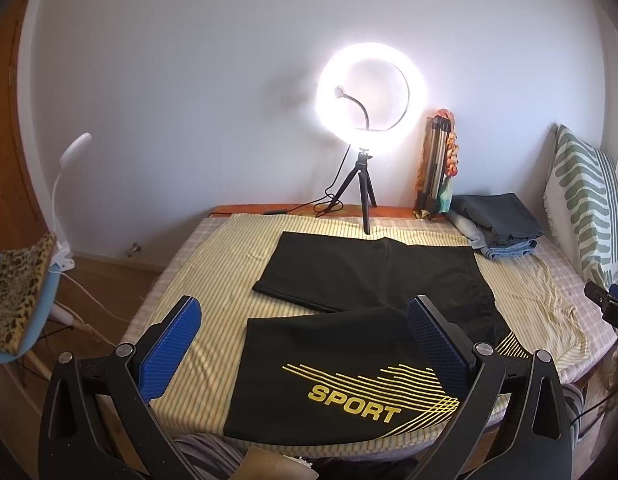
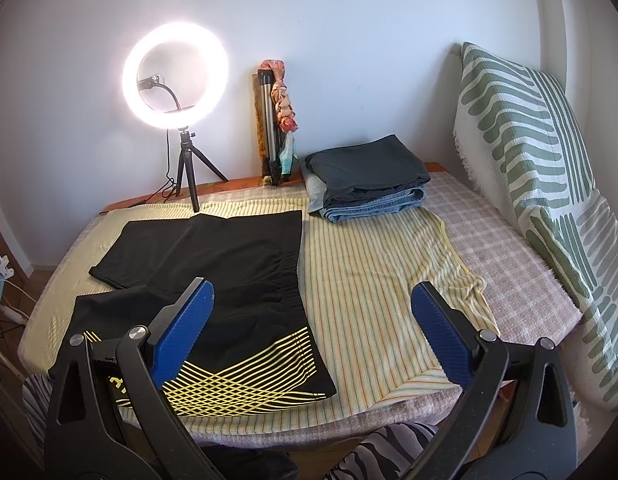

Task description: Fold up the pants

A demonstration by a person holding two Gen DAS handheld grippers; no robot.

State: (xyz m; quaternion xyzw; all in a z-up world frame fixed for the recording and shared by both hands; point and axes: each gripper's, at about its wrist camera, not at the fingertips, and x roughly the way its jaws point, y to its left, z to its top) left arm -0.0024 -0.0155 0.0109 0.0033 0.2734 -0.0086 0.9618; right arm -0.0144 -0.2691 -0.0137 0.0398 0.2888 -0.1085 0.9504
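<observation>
Two black pants [image 1: 369, 320] legs are spread flat on the striped sheet [image 2: 369, 264], waistband apparently to the right, long axis left to right. Soft, light cloth is expected; the hems and waistband are best pinched. Both the left gripper [image 1: 303, 344] and right gripper [image 2: 313, 328] are held wide open, empty.

Bare striped yellow sheet [image 2: 373, 280] right of the black pants [image 2: 213, 264] seems passable; folded denim-and-grey clothes stack [image 2: 369, 180] and lit ring light on black tripod [image 2: 177, 76] block the back.
</observation>
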